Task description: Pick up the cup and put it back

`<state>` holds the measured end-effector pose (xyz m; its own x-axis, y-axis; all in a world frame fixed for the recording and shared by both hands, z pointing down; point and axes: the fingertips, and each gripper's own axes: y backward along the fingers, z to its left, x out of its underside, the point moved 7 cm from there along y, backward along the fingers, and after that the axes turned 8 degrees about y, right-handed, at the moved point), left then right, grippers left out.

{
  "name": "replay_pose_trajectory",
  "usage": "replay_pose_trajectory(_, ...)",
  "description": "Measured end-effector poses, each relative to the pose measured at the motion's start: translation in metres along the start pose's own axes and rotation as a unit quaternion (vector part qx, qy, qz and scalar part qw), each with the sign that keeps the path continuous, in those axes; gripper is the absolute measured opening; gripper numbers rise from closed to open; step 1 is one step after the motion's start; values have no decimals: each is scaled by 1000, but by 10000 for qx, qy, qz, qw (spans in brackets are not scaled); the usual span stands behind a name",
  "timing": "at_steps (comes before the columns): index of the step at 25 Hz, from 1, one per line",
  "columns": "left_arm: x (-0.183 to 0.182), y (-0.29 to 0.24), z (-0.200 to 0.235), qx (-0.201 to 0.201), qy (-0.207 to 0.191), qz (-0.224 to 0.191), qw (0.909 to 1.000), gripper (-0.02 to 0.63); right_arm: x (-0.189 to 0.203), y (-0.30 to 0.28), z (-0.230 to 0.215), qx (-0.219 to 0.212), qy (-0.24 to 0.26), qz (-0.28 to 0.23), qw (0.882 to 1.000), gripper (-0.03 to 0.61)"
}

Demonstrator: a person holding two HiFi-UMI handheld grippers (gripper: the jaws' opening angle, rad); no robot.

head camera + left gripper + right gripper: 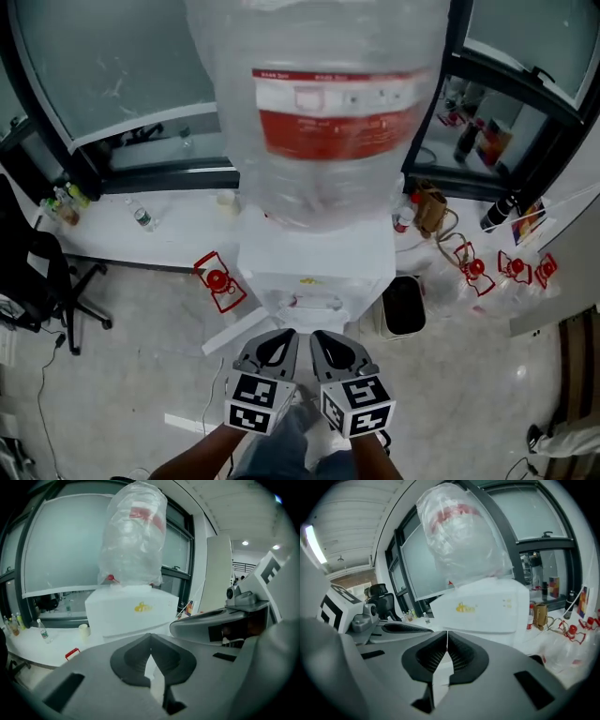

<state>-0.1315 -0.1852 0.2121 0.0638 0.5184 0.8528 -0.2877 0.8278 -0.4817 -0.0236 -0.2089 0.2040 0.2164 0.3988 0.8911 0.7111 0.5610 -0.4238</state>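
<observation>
A white water dispenser (314, 262) carries a big plastic-wrapped bottle (319, 103) with a red label. A small pale cup (225, 201) stands on the white ledge left of it, also visible in the left gripper view (83, 630). My left gripper (283, 335) and right gripper (321, 336) hang side by side just in front of the dispenser, both pointing at it. Both are shut with nothing between the jaws, as seen in the left gripper view (150, 635) and the right gripper view (447, 633). Neither touches the cup, which is well to the left.
A black bin (403, 305) sits right of the dispenser. Red-handled items lie on the floor (217, 279) and at the right (473, 267). A black office chair (47, 272) stands far left. Small bottles (141, 217) and a brown bag (431, 208) sit on the ledge.
</observation>
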Motion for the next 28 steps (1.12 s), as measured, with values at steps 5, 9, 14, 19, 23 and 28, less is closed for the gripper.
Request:
replay_pose_trajectory(5, -52, 40, -16, 75, 181, -110, 9997, 11, -63, 35, 18, 14, 9, -160, 9999, 21)
replay_pose_trajectory(9, -83, 67, -25, 123, 101, -305, 9994, 11, -94, 59, 33, 40, 32, -255, 9997, 21)
replay_pose_trajectory(14, -109, 76, -33, 238, -8, -473, 9986, 12, -112, 75, 38, 138, 226, -249, 9993, 21)
replay_pose_trajectory(19, -114, 74, -42, 371, -126, -482, 9981, 12, -113, 78, 33, 194, 230, -264, 9992, 21)
replay_pose_trajectory(23, -113, 65, -44, 428, -164, -386, 9982, 12, -112, 75, 28, 244, 186, -249, 9992, 21)
replay_pose_trajectory(28, -112, 56, -51, 563, -245, -281, 9977, 12, -112, 75, 18, 359, 172, -258, 9989, 21)
